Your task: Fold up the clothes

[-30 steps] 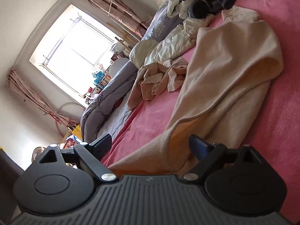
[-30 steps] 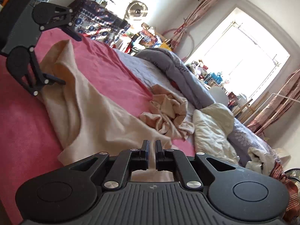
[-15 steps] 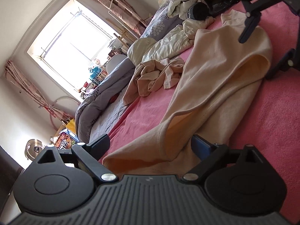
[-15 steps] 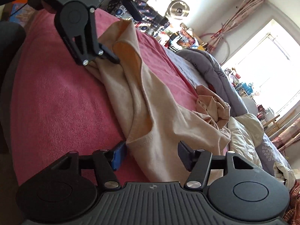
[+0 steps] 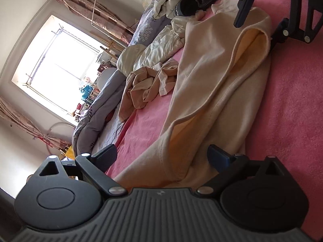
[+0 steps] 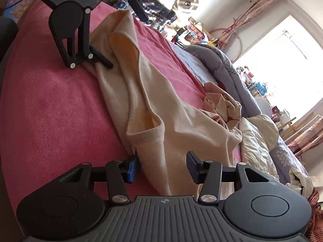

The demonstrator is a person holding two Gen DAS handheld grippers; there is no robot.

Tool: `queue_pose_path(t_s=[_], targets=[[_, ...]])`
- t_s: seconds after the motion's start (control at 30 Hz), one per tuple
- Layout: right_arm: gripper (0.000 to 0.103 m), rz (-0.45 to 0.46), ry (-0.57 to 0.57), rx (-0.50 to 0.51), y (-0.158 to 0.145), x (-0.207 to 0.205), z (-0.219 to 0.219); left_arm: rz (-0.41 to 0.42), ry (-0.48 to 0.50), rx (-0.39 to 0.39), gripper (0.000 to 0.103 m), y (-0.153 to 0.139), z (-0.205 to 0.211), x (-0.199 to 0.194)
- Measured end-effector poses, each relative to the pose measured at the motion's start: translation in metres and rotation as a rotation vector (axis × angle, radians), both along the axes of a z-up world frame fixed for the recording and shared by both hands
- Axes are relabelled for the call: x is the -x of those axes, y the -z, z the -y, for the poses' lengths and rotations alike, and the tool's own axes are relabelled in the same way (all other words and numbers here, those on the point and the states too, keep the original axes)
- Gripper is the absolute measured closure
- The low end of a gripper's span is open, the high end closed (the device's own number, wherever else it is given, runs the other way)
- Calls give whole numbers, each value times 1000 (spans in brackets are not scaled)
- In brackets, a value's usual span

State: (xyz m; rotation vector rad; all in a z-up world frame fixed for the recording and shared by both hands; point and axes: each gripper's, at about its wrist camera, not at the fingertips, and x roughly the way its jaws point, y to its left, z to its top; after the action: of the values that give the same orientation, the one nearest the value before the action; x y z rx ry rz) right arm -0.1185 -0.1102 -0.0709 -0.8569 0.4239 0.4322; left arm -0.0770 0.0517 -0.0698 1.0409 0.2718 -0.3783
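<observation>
A long beige garment [image 5: 212, 92] lies stretched along the pink bed cover [image 5: 292, 111]. My left gripper [image 5: 161, 157] stands wide open at its near end, with a raised fold of the cloth between the fingers and no pad pressing on it. At the opposite end, my right gripper [image 6: 163, 167] straddles the beige garment [image 6: 161, 100]. Its jaws are closing, the blue pad is next to the hem, and the other finger stands clear. Each gripper shows in the other's view: the right gripper [image 5: 260, 28] and the left gripper [image 6: 121, 36].
A crumpled tan garment [image 5: 149, 84] lies beside the beige one, towards the window. Past it are a grey quilt [image 5: 97, 117] and cream bedding [image 5: 153, 52]. More clothes are piled at the bed's far end. Bare pink cover [image 6: 50, 111] lies on the other side.
My right gripper went from shut to open, sank onto the garment's end, and its jaws have since narrowed a little. The left gripper has stayed open in nearly the same place.
</observation>
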Motion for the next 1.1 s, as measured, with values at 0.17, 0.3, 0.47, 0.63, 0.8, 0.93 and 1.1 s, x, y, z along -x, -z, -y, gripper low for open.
queue_pose_path(t_s=[0.17, 0.3, 0.47, 0.63, 0.8, 0.93, 1.1], targets=[[95, 58, 84, -45, -16, -16, 2, 39, -11, 29, 4, -12, 2, 0], [96, 113, 123, -104, -45, -20, 17, 33, 6, 1, 4, -8, 2, -1], [96, 187, 129, -172, -84, -9, 33, 34, 31, -12, 5, 2, 11, -2], [97, 236, 196, -286, -118, -4, 52, 58, 63, -38, 11, 8, 19, 3], [98, 257, 216, -399, -147, 0, 76, 90, 39, 52, 31, -10, 22, 3], [97, 196, 199, -322, -131, 9, 85, 71, 2, 198, 48, -33, 20, -1], [94, 19, 199, -193, -64, 12, 82, -5, -54, 270, 77, -40, 17, -14]])
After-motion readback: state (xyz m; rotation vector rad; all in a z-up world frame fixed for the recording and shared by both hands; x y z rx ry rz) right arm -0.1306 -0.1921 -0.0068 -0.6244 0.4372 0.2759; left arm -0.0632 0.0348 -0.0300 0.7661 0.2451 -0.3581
